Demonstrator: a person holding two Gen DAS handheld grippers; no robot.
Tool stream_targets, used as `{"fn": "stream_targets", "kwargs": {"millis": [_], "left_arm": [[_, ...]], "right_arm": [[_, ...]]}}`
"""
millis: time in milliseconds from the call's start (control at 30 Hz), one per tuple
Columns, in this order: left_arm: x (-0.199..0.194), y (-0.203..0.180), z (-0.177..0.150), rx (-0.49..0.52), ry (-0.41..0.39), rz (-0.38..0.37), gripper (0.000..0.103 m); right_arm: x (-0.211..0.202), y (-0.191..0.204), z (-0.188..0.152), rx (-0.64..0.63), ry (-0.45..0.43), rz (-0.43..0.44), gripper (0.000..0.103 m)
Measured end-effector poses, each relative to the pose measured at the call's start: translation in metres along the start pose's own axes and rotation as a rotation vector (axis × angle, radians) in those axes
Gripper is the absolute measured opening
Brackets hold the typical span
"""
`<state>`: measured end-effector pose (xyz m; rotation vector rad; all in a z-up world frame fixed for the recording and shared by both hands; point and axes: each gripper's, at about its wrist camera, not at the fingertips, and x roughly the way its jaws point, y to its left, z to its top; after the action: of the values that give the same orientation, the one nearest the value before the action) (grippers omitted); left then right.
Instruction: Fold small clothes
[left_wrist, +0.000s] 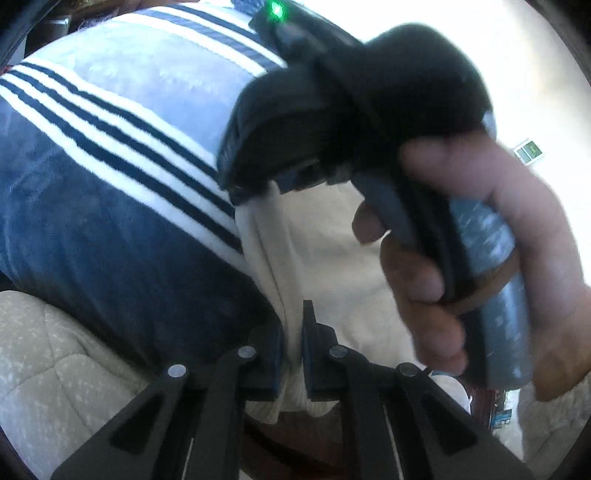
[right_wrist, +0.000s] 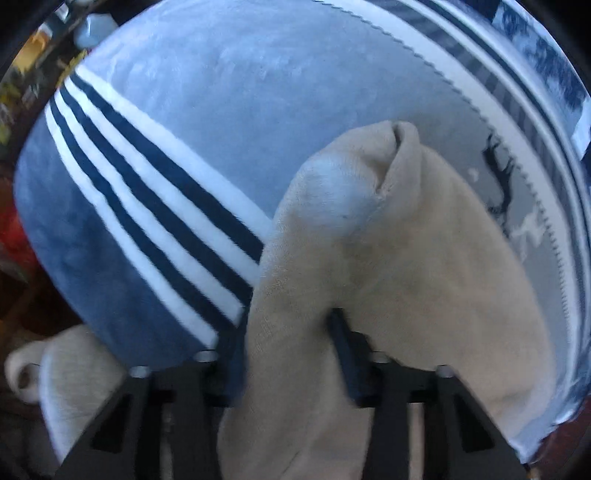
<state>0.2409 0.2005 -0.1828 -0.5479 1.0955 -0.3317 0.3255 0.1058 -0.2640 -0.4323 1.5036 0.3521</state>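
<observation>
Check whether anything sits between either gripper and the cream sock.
Nothing visible does. The left gripper is shut on the cream sock, and the right gripper has sock fabric between its pads, above the striped blue blanket.

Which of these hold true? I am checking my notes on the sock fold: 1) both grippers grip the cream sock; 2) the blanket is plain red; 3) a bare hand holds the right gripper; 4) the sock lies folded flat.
1) True: the left gripper and right gripper both pinch the cream sock.
2) False: the blanket is blue with dark and white stripes.
3) True: a hand holds its handle.
4) False: it hangs bunched between the grippers.
</observation>
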Motion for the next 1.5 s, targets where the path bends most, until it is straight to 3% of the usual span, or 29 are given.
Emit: {"fn": "stream_targets", "kwargs": {"millis": [133,333,500,667,800,1000,1167,1267,1400,1433,1500], "left_arm": [[-0.01,-0.026,-0.006,0.072,-0.028,0.055,0.008],[-0.038,-0.075,-0.019,0.167,-0.063,0.078,0.008],[-0.043,-0.14,-0.032,0.327,-0.06,0.094,0.008],[-0.024,-0.203,-0.05,0.479,-0.007,0.064,0.008],[0.01,-0.252,-0.06,0.573,0.051,0.069,0.008],[0.08,-0.291,-0.068,0.631,0.181,0.093,0.008],[0.129,-0.307,-0.092,0.683,0.254,0.151,0.008],[0.158,-0.301,-0.102,0.685,0.304,0.214,0.008],[0.176,-0.292,-0.116,0.726,0.32,0.295,0.008],[0.176,-0.291,-0.118,0.734,0.314,0.301,0.008],[0.178,-0.289,-0.121,0.743,0.312,0.323,0.008]], "right_arm": [[-0.022,-0.017,-0.013,0.031,-0.083,0.055,0.01],[-0.081,-0.09,-0.058,0.207,-0.254,0.312,0.008],[-0.119,-0.166,-0.125,0.363,-0.405,0.475,0.008],[-0.138,-0.224,-0.191,0.465,-0.538,0.556,0.009],[-0.127,-0.279,-0.248,0.568,-0.614,0.608,0.009],[-0.09,-0.347,-0.298,0.699,-0.661,0.677,0.007],[-0.048,-0.395,-0.335,0.827,-0.679,0.753,0.005],[-0.023,-0.404,-0.356,0.862,-0.678,0.803,0.005],[0.0,-0.405,-0.382,0.923,-0.708,0.876,0.01],[0.008,-0.403,-0.387,0.933,-0.709,0.902,0.013],[0.02,-0.4,-0.39,0.94,-0.696,0.916,0.03]]}}
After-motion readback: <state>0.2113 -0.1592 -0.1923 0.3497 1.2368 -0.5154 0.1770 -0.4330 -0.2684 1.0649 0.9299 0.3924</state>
